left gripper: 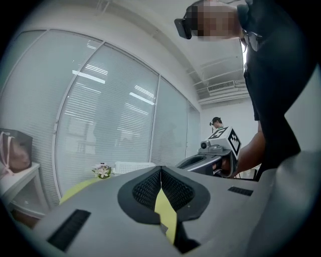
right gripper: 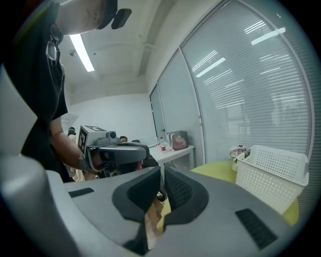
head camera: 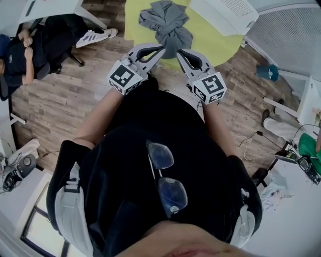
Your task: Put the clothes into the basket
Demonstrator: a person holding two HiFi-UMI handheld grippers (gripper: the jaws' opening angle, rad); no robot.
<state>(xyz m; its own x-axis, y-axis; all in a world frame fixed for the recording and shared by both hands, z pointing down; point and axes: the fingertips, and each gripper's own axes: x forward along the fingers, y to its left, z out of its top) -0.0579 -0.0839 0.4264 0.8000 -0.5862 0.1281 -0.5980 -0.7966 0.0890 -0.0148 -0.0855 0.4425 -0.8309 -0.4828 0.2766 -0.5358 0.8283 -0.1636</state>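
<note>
A pile of grey clothes (head camera: 168, 25) lies bunched on a round yellow-green table (head camera: 210, 40). The white slatted basket (head camera: 228, 12) stands at the table's far right; it also shows as the basket (right gripper: 271, 175) and the basket (left gripper: 133, 166). My left gripper (head camera: 158, 49) and right gripper (head camera: 180, 52) hover side by side at the table's near edge, just short of the clothes. Both are shut with nothing between the pads. In the left gripper view the left gripper (left gripper: 161, 170) is shut and points across the table. The right gripper (right gripper: 162, 173) is also shut in its own view.
A seated person (head camera: 20, 50) on an office chair is at the left on the wooden floor. White desks (head camera: 301, 211) and cables (head camera: 251, 140) lie to the right. Glass walls with blinds (left gripper: 110, 125) ring the room. A small flower pot (left gripper: 102, 171) stands by the basket.
</note>
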